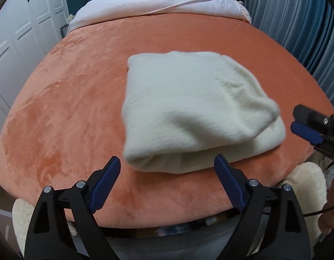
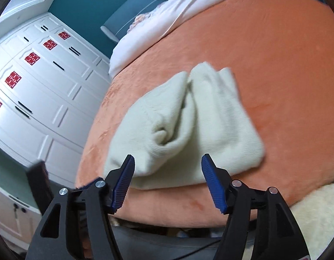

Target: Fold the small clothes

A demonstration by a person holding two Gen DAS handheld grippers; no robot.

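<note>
A cream knitted garment lies folded into a thick bundle on the orange bedspread. My left gripper is open and empty, just in front of the bundle's near edge. My right gripper is open and empty, just short of the garment at its near side. The right gripper also shows at the right edge of the left wrist view, beside the bundle. In the right wrist view the garment shows a deep crease between two folded halves.
A white duvet lies at the far end of the bed. White wardrobes stand to the left, blue curtains to the right. A fluffy cream cushion sits below the bed's near edge.
</note>
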